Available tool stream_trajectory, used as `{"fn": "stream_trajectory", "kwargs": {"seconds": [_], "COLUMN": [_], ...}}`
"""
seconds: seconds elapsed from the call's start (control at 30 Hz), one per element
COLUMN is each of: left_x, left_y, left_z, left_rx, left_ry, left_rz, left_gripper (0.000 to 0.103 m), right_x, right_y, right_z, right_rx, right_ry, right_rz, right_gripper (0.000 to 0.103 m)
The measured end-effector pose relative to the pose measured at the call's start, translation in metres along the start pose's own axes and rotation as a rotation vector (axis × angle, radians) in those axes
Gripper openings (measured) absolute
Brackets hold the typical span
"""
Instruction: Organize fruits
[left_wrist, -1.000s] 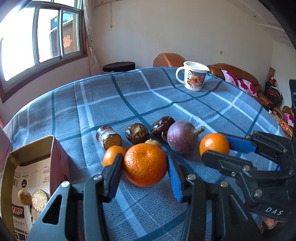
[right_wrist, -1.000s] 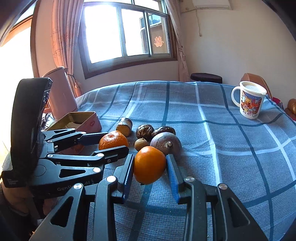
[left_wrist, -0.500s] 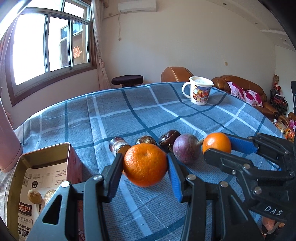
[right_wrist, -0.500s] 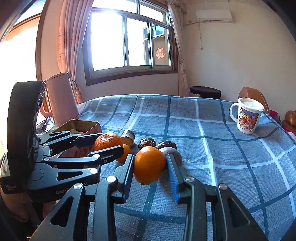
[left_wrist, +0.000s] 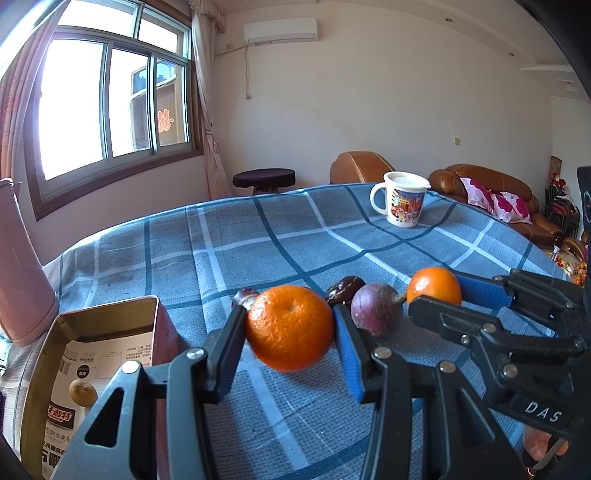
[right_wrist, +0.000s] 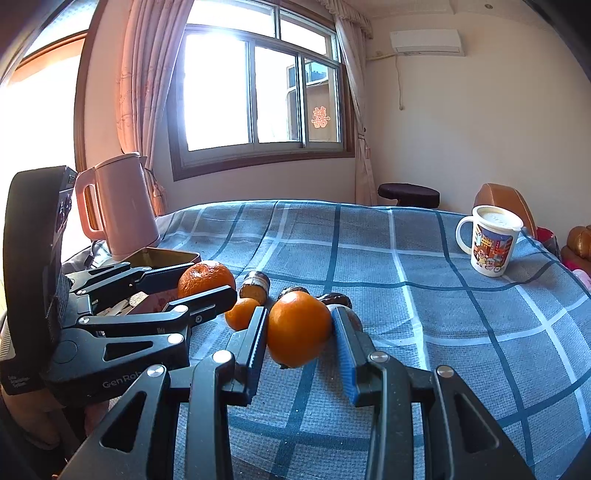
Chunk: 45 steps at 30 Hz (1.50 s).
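You are clamping 2 oranges: left gripper (left_wrist: 290, 328) is gripping the large orange (left_wrist: 290, 326), right gripper (right_wrist: 299, 334) the smaller orange (right_wrist: 298, 332); tin box (left_wrist: 92, 354) sitting left of your left gripper.

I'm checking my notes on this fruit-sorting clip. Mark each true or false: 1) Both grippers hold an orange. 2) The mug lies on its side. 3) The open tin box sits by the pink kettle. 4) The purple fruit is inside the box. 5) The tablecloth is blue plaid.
1) True: the left gripper grips the larger orange, the right gripper the smaller orange.
2) False: the mug stands upright.
3) True: box, kettle.
4) False: the purple fruit lies on the tablecloth.
5) True.
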<state>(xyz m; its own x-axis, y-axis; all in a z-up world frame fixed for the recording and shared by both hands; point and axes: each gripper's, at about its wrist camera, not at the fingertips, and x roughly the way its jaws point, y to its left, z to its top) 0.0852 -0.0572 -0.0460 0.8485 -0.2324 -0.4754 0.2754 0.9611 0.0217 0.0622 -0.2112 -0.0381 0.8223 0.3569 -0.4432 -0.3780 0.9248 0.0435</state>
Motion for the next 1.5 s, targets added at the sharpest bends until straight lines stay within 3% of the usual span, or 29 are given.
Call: {"fn": "stream_trajectory", "kwargs": {"seconds": [1.5], "left_x": [-0.033], "left_y": [0.009], "left_z": [-0.005], "left_rx": [-0.054], "left_ry": [-0.177], "left_rz": [0.072], "left_gripper": [0.049], "right_x": [-0.017], "right_y": [0.006], "right_z": [-0.001], "right_rx": [-0.038], "right_ry": [-0.12], "right_rz": [-0.026], "right_gripper": [0.037]}}
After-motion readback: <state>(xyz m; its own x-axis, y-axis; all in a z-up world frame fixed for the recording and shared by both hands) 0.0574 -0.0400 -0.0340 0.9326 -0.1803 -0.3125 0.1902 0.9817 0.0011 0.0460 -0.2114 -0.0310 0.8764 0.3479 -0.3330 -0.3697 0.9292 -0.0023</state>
